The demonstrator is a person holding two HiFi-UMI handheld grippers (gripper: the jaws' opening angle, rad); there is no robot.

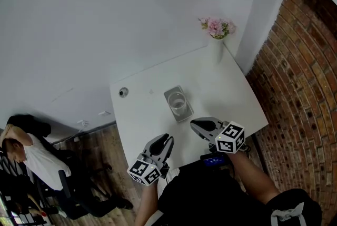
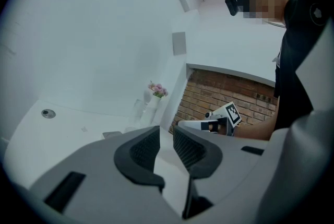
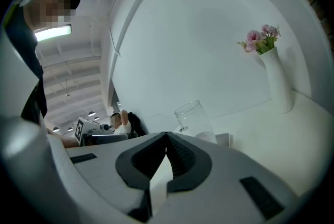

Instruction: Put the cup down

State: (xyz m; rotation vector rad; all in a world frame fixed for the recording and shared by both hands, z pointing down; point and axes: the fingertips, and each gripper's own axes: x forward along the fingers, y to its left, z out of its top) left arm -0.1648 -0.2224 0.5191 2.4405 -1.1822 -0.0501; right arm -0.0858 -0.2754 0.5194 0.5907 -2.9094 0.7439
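Observation:
A clear glass cup stands upright on a grey square coaster in the middle of the white table. In the right gripper view the cup rises just beyond my jaws, apart from them. My right gripper hovers near the coaster's front right corner, shut with nothing in it. To the left, over the table's front edge, my left gripper is tilted upward. Its jaws stand slightly apart, empty. Neither gripper touches the cup.
A white vase with pink flowers stands at the table's far right corner. A small round fitting sits near the far left corner. A brick wall runs along the right. A seated person and chairs are at lower left.

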